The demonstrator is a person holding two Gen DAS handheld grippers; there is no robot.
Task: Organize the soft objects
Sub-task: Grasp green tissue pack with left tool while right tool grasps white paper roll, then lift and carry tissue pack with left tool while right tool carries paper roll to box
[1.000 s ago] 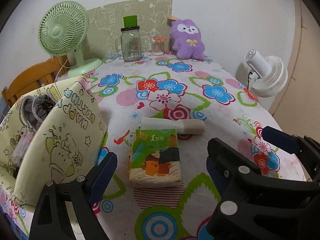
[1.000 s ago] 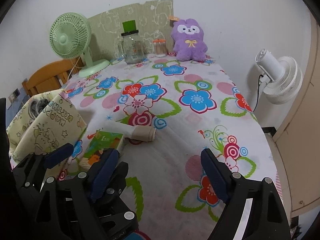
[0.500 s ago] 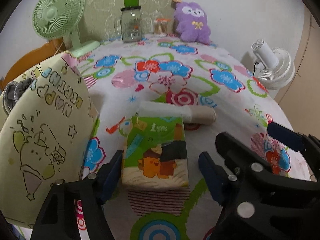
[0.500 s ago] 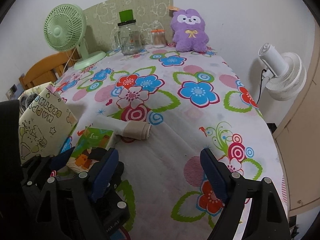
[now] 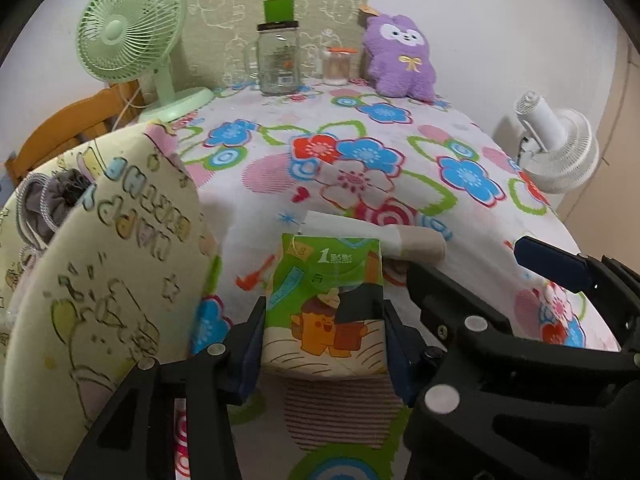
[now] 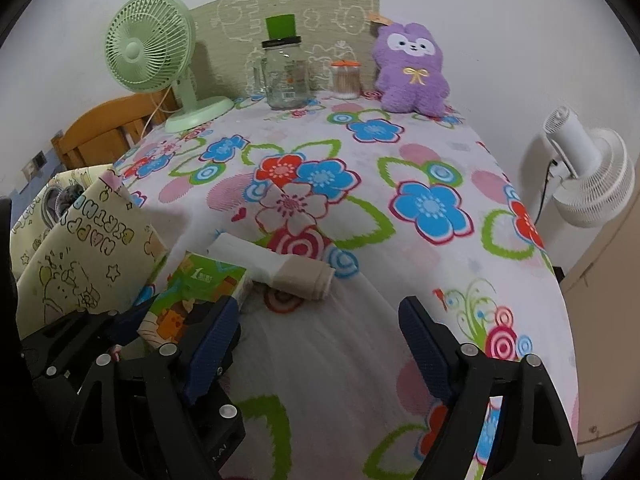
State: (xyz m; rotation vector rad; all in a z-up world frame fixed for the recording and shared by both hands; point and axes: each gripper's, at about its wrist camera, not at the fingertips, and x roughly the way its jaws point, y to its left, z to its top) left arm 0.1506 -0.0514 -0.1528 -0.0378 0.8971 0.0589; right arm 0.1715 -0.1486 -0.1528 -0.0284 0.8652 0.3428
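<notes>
**Green tissue pack clamped in the left gripper on a floral tabletop**

Green and cream in colour, the tissue pack point(image 5: 324, 308) is sitting between the blue pads of our left gripper point(image 5: 324, 344), and both pads are pressing against its long sides, so we are gripping it. From this view we cannot tell whether the pack is resting on the tabletop point(image 5: 400, 128) or slightly raised above it. Just behind the pack, a rolled white and beige cloth point(image 5: 384, 236) is lying across the flowered cover, touching or nearly touching the pack's far edge. To the left, a pale yellow fabric bag point(image 5: 112, 280) with cartoon print is standing open, and a grey drawstring pouch point(image 5: 48, 200) is showing inside it.

We are holding our right gripper point(image 6: 320, 336) with its jaws spread wide and nothing between them, above a bare patch of tabletop point(image 6: 320, 360) to the right of the pack point(image 6: 192, 292). The cloth roll point(image 6: 280, 264) is lying ahead of its left finger.

Along the far edge we are seeing a green desk fan point(image 6: 152, 52), a glass jar point(image 6: 286, 76) with a dark lid, a small container point(image 6: 345, 78) of sticks, and a purple plush toy point(image 6: 412, 68) leaning against the wall. A white fan point(image 6: 588, 176) is standing beyond the right edge.
</notes>
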